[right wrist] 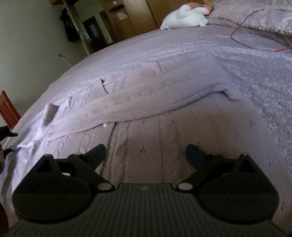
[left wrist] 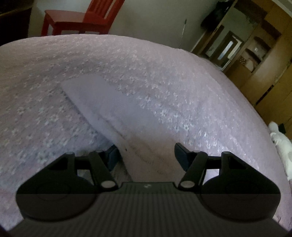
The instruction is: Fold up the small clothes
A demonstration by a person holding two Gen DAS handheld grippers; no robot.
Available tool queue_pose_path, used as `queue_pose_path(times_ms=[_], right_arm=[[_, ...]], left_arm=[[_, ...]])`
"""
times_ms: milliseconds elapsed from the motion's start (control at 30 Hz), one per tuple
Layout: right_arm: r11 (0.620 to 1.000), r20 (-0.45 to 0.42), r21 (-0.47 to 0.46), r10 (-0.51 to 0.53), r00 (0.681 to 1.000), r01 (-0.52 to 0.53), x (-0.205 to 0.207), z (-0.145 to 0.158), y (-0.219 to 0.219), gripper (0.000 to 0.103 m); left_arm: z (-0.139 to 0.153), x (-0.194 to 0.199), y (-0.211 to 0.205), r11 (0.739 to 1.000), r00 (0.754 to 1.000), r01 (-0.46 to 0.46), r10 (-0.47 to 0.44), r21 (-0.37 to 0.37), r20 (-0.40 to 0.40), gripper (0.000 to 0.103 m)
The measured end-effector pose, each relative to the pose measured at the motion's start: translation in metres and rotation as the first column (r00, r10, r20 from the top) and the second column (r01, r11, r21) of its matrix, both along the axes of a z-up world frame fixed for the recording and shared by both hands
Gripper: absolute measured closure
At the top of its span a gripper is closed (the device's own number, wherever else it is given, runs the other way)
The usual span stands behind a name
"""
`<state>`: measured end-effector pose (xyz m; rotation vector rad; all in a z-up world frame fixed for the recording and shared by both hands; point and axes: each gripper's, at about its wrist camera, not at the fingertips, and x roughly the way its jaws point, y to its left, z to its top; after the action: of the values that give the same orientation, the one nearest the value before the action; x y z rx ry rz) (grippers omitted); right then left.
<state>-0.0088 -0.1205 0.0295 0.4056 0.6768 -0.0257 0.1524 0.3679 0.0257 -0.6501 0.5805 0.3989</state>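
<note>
Both the left gripper (left wrist: 147, 155) and the right gripper (right wrist: 146, 155) hang with jaws spread, empty, just above the lilac knit garment (right wrist: 146, 102) lying flat on the floral bedspread (left wrist: 164, 82). To fold cleanly, each should probably pinch a garment edge nearest it, catching knit only, not bedspread beneath.

A lilac floral bedspread (left wrist: 164, 87) covers the bed. Beyond its far edge stand a red chair (left wrist: 82, 17), a pale wall (left wrist: 155, 20) and brown wooden cupboards (left wrist: 264, 60). Dim light.
</note>
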Motion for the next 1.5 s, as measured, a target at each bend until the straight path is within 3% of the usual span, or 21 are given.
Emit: queue_pose_path(times_ms=[67, 133, 167, 267, 633, 867, 1033, 1300, 1500], right_arm=[[1.000, -0.001, -0.013, 0.001, 1.000, -0.001, 0.001, 0.000, 0.002, 0.004], [1.000, -0.002, -0.022, 0.004, 1.000, -0.004, 0.002, 0.000, 0.003, 0.004], [1.000, -0.002, -0.023, 0.006, 1.000, -0.006, 0.002, 0.000, 0.003, 0.004], [1.000, 0.002, -0.002, 0.001, 1.000, -0.001, 0.001, 0.000, 0.001, 0.004], [0.988, -0.005, 0.156, -0.009, 1.000, 0.010, -0.002, 0.004, -0.022, 0.004], [0.983, -0.005, 0.186, -0.012, 1.000, 0.013, -0.012, 0.009, -0.032, 0.004], [0.978, 0.000, 0.207, -0.030, 1.000, 0.029, -0.020, 0.009, -0.042, 0.004], [0.976, 0.010, 0.211, -0.050, 0.999, 0.047, -0.031, 0.010, -0.054, 0.004], [0.974, 0.009, 0.220, -0.055, 0.998, 0.052, -0.036, 0.010, -0.058, 0.004]], left_arm=[[-0.002, 0.003, 0.002, 1.000, 1.000, 0.010, -0.010, -0.001, 0.017, 0.039], [-0.003, 0.005, 0.003, 1.000, 1.000, 0.016, -0.016, 0.010, 0.013, 0.063], [-0.004, 0.005, 0.004, 1.000, 1.000, 0.025, -0.025, 0.010, 0.004, 0.092], [-0.001, -0.008, 0.008, 0.999, 0.997, 0.031, -0.030, -0.016, 0.073, 0.092], [0.068, -0.060, -0.017, 0.990, 0.958, 0.093, -0.118, 0.107, 0.261, 0.092], [0.107, -0.072, -0.074, 0.973, 0.917, 0.179, -0.219, 0.148, 0.333, 0.092], [0.128, -0.075, -0.116, 0.963, 0.883, 0.231, -0.267, 0.137, 0.385, 0.092], [0.144, -0.069, -0.200, 0.901, 0.818, 0.385, -0.433, 0.200, 0.378, 0.092], [0.117, -0.064, -0.262, 0.846, 0.782, 0.501, -0.532, 0.180, 0.324, 0.092]])
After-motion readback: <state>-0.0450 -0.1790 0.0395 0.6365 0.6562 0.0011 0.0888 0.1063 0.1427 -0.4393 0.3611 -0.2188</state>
